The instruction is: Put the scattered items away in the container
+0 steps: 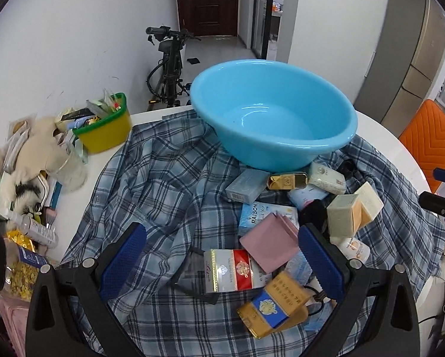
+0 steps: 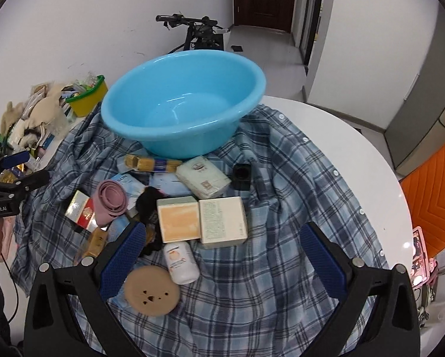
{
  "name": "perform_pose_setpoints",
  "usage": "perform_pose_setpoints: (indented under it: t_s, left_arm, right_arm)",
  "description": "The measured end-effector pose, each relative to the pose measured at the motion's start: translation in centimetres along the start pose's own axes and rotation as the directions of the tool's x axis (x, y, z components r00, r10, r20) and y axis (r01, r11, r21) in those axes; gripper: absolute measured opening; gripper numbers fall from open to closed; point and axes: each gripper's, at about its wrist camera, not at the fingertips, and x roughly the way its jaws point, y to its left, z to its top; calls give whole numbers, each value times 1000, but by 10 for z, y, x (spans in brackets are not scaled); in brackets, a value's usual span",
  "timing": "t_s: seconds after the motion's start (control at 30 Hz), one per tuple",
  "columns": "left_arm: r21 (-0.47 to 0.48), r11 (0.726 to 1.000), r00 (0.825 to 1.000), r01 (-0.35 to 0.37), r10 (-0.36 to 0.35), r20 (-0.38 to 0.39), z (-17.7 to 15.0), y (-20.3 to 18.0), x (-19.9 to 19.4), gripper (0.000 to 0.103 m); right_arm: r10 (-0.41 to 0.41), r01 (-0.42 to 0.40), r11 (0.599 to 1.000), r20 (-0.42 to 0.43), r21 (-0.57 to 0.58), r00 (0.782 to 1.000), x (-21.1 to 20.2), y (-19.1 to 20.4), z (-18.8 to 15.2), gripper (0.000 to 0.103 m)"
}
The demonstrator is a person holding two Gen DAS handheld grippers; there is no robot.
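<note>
Nearest the viewer, the left gripper (image 1: 222, 263) and right gripper (image 2: 222, 257) are both hovering with jaws spread wide, holding nothing. Beyond them, light, stiff cartons such as the red-and-white box (image 1: 234, 270) are lying scattered on the plaid cloth (image 2: 282, 193); flat sides probably offer grip. Farthest, the blue basin (image 1: 274, 113) is sitting empty.

Both wrist views angled down, close over table, sharing blue basin (image 1: 274, 113) (image 2: 183, 110)
</note>
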Motion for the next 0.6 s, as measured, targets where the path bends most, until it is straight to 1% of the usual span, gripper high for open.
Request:
perform_pose_setpoints:
  t_s: [0.07, 0.1, 0.13, 0.2, 0.27, 0.33, 0.37, 0.43, 0.5, 0.53, 0.57, 0.6]
  left_arm:
    - [5, 1000, 1000, -7, 7, 13, -2, 0, -1, 103]
    - [22, 1000, 1000, -11, 11, 22, -2, -4, 0, 103]
    - [45, 999, 999, -16, 15, 33, -3, -7, 0, 103]
    - [120, 993, 999, -17, 10, 53, -5, -21, 2, 103]
    - [184, 983, 998, 15, -25, 56, -7, -33, 5, 103]
    - [271, 959, 994, 87, -101, 39, -10, -48, 13, 103]
    - [342, 930, 989, 136, -147, 5, -11, -57, 21, 103]
    - [414, 891, 982, 188, -185, -47, -15, -67, 36, 103]
    - [461, 858, 974, 227, -198, -111, -17, -73, 57, 103]
    - [474, 847, 970, 242, -201, -135, -18, -76, 63, 103]
    - [484, 839, 968, 248, -194, -159, -19, -78, 70, 103]
    - [486, 843, 971, 230, -164, -174, -18, -80, 79, 103]
  right_arm:
    - [2, -2, 1000, 14, 8, 1000, -2, -4, 0, 103]
    - [2, -2, 1000, 20, 13, 1000, -3, -3, 7, 103]
    - [1, -1, 1000, 28, 15, 1000, -4, -4, 7, 103]
    - [-3, 3, 1000, 35, 5, 999, -3, -2, 7, 103]
    - [5, -4, 1000, 31, -15, 999, 0, 2, 4, 103]
    - [19, -19, 999, 9, -39, 1000, 5, 6, 0, 103]
    - [24, -24, 999, 1, -45, 1000, 7, 7, -3, 103]
    - [27, -28, 998, -14, -57, 1000, 10, 7, -8, 103]
    - [21, -22, 997, -17, -73, 1000, 11, 9, -13, 103]
    - [11, -12, 996, -13, -84, 1000, 10, 10, -16, 103]
    - [-3, 2, 995, -6, -99, 1000, 9, 11, -18, 103]
    - [-19, 20, 993, 3, -118, 1000, 8, 13, -20, 103]
